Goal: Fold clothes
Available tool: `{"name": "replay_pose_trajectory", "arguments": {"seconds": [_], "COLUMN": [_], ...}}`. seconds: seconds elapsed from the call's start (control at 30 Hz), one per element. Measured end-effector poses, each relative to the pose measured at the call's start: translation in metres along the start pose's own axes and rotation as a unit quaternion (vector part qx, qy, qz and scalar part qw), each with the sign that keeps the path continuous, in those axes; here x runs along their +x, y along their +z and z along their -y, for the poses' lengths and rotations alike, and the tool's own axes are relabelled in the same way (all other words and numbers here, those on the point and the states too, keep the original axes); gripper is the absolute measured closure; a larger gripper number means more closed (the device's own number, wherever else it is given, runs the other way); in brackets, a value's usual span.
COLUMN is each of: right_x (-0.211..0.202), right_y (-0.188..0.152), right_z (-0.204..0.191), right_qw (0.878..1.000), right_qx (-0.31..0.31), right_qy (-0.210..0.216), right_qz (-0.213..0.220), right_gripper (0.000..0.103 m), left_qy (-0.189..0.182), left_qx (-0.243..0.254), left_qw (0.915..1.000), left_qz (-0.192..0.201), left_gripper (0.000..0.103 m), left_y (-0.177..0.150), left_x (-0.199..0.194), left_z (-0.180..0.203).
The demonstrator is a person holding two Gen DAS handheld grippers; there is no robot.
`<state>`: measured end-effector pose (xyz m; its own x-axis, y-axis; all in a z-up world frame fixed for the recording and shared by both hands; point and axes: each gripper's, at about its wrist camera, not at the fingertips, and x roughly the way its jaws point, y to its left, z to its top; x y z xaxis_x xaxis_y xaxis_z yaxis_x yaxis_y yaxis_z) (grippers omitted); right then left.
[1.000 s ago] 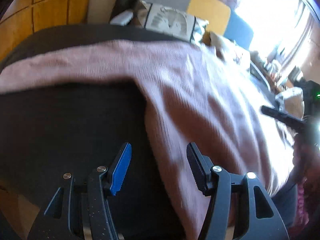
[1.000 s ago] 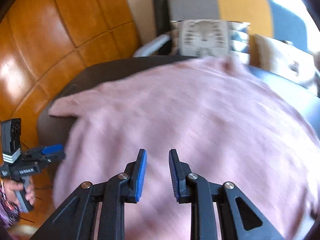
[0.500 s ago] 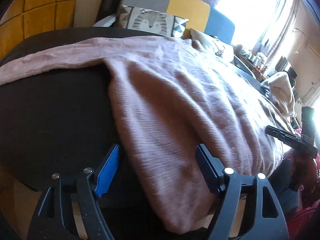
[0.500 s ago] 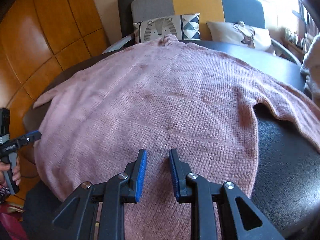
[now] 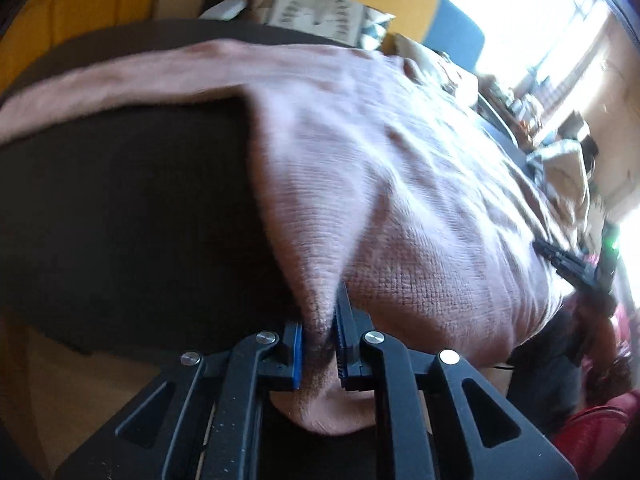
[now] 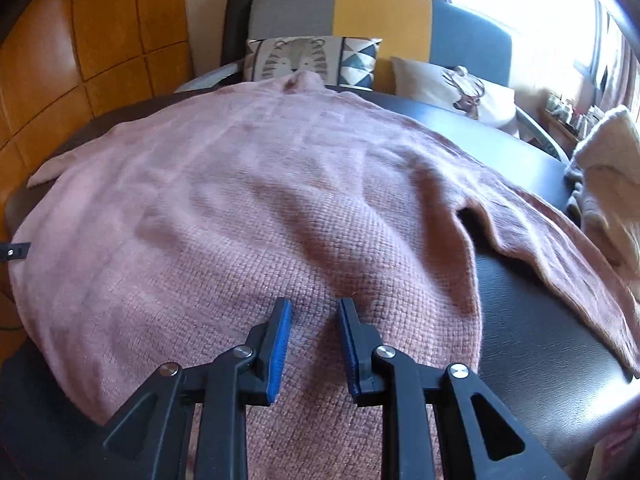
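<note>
A big pink knit sweater [image 6: 256,216] lies spread flat on a dark table [image 6: 532,312]. Its neck points to the far side, toward a pillow with a tiger face [image 6: 296,58]. One sleeve runs off to the right across the table, near a cream fluffy cloth [image 6: 604,184].

The left gripper [image 5: 318,344] has its two fingers squeezed close on the near corner of the sweater [image 5: 400,200]. A bunch of pink knit is pinched between the blue pads [image 5: 297,354], and the cloth rises in a ridge from there.

The right gripper [image 6: 314,344] sits over the near hem of the sweater. Its fingers are a little way apart, with pink knit showing in the gap. The pads do not press the cloth.

A second pillow with a deer picture [image 6: 460,92] sits on the sofa [image 6: 380,12] behind the table. No words or labels can be read anywhere.
</note>
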<state>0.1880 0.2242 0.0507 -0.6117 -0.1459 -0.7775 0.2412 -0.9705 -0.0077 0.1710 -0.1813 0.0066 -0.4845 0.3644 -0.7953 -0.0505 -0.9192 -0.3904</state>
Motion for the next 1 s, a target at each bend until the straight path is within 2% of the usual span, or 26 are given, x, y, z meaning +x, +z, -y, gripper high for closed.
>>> {"name": "replay_pose_trajectory", "arguments": {"seconds": [0.1, 0.2, 0.33, 0.43, 0.53, 0.63, 0.7, 0.83, 0.93, 1.0], "right_x": [0.000, 0.003, 0.002, -0.010, -0.020, -0.018, -0.011, -0.014, -0.016, -0.018], "right_y": [-0.001, 0.001, 0.002, 0.003, 0.002, 0.001, -0.003, -0.011, -0.013, -0.014], "right_z": [0.008, 0.008, 0.010, 0.017, 0.017, 0.009, 0.004, 0.015, 0.031, 0.042], "right_qw": [1.000, 1.000, 1.000, 0.998, 0.996, 0.997, 0.999, 1.000, 0.999, 0.997], "right_qx": [0.006, 0.009, 0.025, 0.060, 0.069, 0.046, 0.019, 0.006, 0.038, 0.059], "right_qy": [-0.004, -0.007, 0.004, 0.031, 0.058, 0.056, 0.033, 0.012, 0.028, 0.039], "right_qz": [0.001, 0.001, 0.000, 0.000, 0.011, -0.002, -0.023, -0.023, -0.027, -0.030], "right_gripper": [0.081, 0.081, 0.081, 0.079, 0.078, 0.078, 0.078, 0.078, 0.078, 0.078], "left_qy": [-0.007, -0.010, -0.077, -0.092, -0.073, -0.016, 0.025, 0.032, 0.029, 0.036], "left_qx": [-0.008, 0.006, -0.035, -0.041, -0.003, 0.048, 0.071, 0.059, 0.047, 0.046], "left_qw": [0.9999, 0.9999, 0.9963, 0.9947, 0.9966, 0.9986, 0.9971, 0.9977, 0.9984, 0.9982], "left_qz": [0.003, -0.003, -0.017, 0.019, 0.039, 0.017, -0.001, -0.009, -0.010, 0.012], "left_gripper": [0.090, 0.089, 0.089, 0.089, 0.089, 0.089, 0.089, 0.086, 0.086, 0.086], "left_y": [-0.004, -0.007, 0.000, 0.002, 0.004, 0.008, 0.005, -0.005, -0.008, -0.003], "left_x": [-0.004, -0.006, -0.007, -0.021, -0.021, -0.006, 0.002, -0.004, -0.015, -0.025], "left_z": [-0.007, -0.004, -0.008, -0.006, 0.012, 0.030, 0.032, 0.014, 0.003, 0.004]}}
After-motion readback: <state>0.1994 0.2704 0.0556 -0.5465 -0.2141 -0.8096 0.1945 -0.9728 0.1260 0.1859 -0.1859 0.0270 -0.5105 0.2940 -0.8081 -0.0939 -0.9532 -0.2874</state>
